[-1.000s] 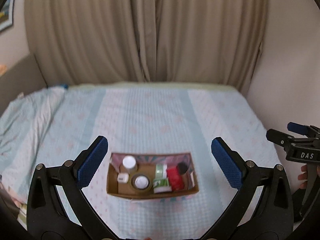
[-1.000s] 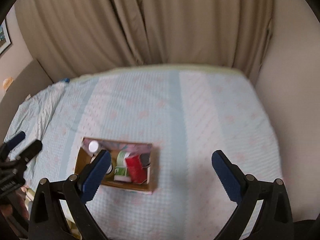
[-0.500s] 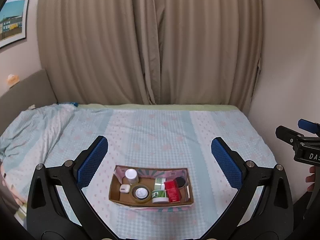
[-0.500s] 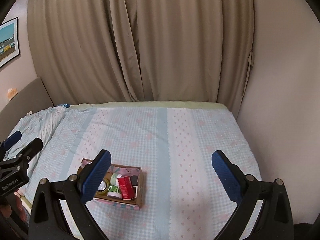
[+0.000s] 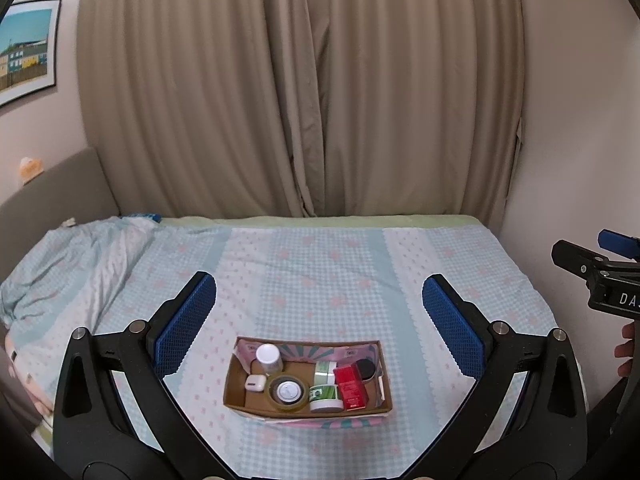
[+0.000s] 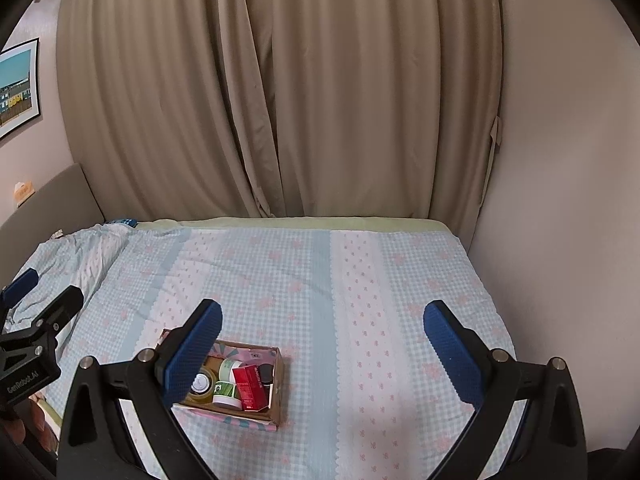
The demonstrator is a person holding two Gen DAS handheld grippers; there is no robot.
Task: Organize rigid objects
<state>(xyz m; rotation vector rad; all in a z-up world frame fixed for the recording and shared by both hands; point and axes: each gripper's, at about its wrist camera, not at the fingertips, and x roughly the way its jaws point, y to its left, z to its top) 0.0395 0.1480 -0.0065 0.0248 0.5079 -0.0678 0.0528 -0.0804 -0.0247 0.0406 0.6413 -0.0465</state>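
Cardboard box [image 5: 308,404] near bed [image 5: 320,264] edge, both tongs agape.

Matt brown cardboard box [image 5: 307,407] on soft checked cotton bedsheet [image 5: 320,264]; heavy beige cloth curtains [image 5: 304,88].

1. Closed beige pleated fabric curtains [image 5: 304,92] fill the far wall from ten to two o'clock.
2. A bed with a light blue checked sheet dotted with pink [image 5: 320,264] spans the middle ground; the sheet is rumpled at nine o'clock.
3. A framed picture of coloured houses [image 5: 26,50] hangs at ten o'clock.
4. A grey-brown padded headboard [image 5: 52,196] stands at nine o'clock.
5. A plain pale wall [image 6: 560,208] rises at three o'clock.
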